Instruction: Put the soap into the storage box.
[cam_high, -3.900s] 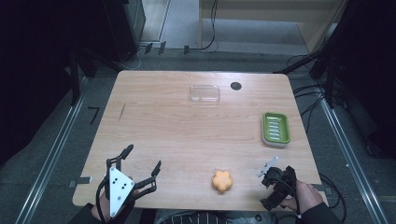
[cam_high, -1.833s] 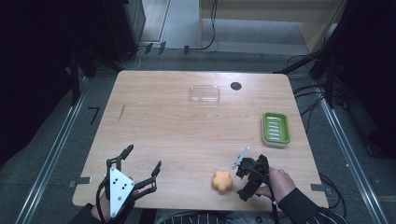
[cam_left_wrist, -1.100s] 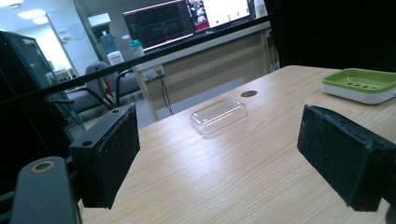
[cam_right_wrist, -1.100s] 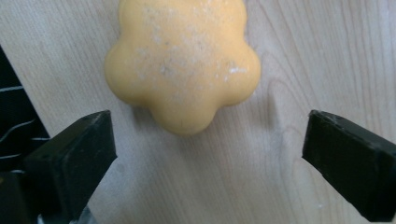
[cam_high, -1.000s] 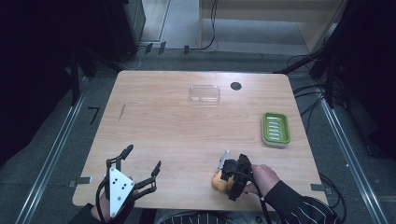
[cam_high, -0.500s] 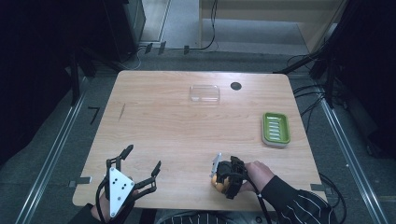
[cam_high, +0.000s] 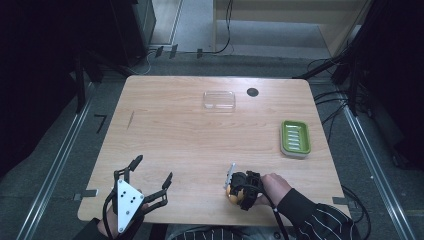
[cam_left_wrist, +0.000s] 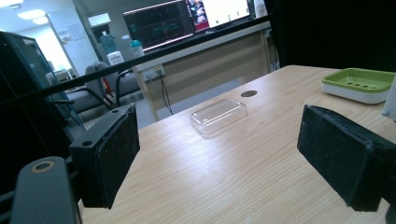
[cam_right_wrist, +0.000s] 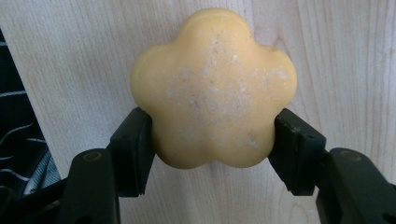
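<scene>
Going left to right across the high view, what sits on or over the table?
left gripper → clear plastic lid → right gripper closed on the yellow flower-shaped soap → green soap dish.

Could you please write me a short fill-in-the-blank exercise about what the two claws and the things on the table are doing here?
1. The right claw has its jaws against two sides of the yellow ____-shaped soap.
2. The left claw is ____, with nothing between its jaws.
3. The soap dish near the table's right edge is ____ in colour.
4. The clear lid lies beside a round black ____ in the table.

Missing words: flower; open; green; hole
</scene>
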